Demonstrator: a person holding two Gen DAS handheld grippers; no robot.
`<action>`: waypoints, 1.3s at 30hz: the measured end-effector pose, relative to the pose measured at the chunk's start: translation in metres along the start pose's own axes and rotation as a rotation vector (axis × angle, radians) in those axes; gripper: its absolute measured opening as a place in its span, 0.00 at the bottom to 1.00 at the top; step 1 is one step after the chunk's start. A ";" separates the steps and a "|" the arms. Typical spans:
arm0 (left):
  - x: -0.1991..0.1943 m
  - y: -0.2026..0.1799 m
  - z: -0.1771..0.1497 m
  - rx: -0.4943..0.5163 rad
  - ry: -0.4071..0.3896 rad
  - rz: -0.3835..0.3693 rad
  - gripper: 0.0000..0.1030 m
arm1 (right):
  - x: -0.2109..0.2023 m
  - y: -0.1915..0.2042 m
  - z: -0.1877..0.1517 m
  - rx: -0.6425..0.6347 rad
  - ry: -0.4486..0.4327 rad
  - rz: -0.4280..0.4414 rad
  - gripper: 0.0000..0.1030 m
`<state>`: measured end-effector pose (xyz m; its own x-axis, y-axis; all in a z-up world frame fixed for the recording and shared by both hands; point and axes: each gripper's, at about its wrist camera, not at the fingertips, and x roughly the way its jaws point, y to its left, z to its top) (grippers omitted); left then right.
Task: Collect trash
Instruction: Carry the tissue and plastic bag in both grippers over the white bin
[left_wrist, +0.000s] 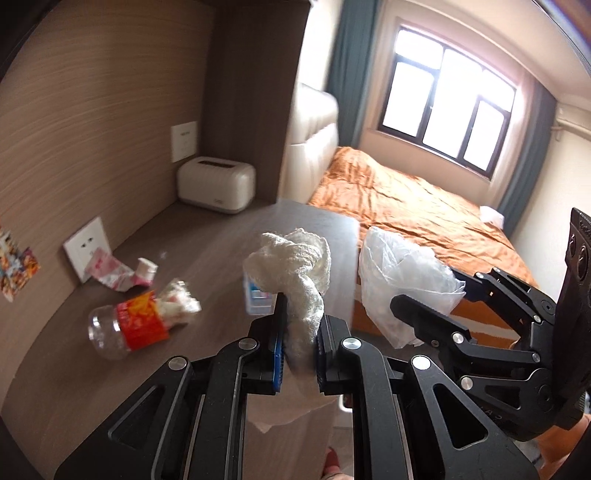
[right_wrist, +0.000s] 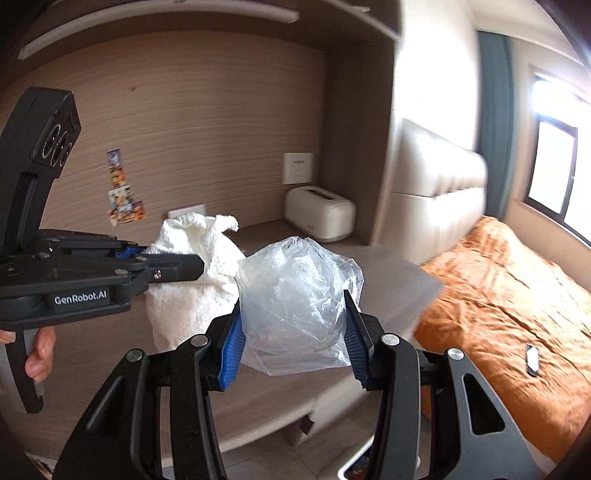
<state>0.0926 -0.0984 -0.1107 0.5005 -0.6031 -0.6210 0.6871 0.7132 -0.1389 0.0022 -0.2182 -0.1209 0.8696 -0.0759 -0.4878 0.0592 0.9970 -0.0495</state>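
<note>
Grippers hold one item each above the desk (left_wrist: 92, 369). Left gripper (left_wrist: 299, 354): fingers clamped on white crumpled cloth (left_wrist: 295, 273). Right gripper (right_wrist: 295, 339): fingers clamped on clear plastic bag (right_wrist: 295, 295). Beyond, on the desk: plastic bottle (left_wrist: 125, 325), pink wrapper (left_wrist: 118, 275), white toaster (left_wrist: 216, 188).

On the desk (left_wrist: 92, 369), the bottle (left_wrist: 125, 326) lies at nine o'clock of the held tissue wad (left_wrist: 295, 266); the toaster (left_wrist: 216, 189) stands behind at eleven; the bed (left_wrist: 417, 214) spreads at two.
</note>
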 end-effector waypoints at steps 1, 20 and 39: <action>0.004 -0.008 0.000 0.013 0.006 -0.011 0.12 | -0.003 -0.004 -0.002 0.005 0.001 -0.015 0.47; 0.128 -0.179 -0.024 0.115 0.145 -0.124 0.12 | -0.046 -0.165 -0.090 0.121 0.091 -0.141 0.47; 0.373 -0.242 -0.173 0.184 0.381 -0.176 0.13 | 0.077 -0.274 -0.272 0.258 0.260 -0.112 0.47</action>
<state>0.0214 -0.4340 -0.4424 0.1622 -0.5102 -0.8446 0.8438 0.5155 -0.1493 -0.0803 -0.5010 -0.3818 0.6997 -0.1522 -0.6980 0.2966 0.9507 0.0901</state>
